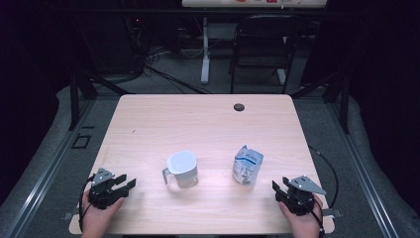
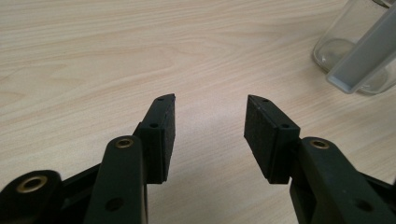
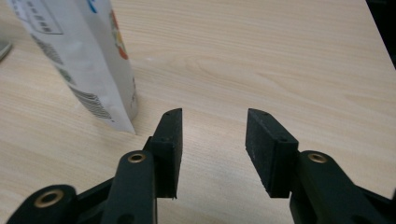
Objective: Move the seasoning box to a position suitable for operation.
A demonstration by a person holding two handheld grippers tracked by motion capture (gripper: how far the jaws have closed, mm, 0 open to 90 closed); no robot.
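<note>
Jaws of both grippers gape empty, measuring cup [image 1: 182, 169] and pouch [image 1: 247, 165] upright between them on bare table [image 1: 198, 124].

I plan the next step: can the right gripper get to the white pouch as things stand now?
Probably yes. The right gripper rests with jaws open, the white pouch stands upright just ahead to its left, and only bare table lies between them.

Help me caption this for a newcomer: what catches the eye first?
Two things stand near the middle of the pale wooden table: a clear jug with its handle to the left, and a white pouch upright to its right. At the near corners, the left gripper and right gripper rest with jaws open, holding nothing.
</note>
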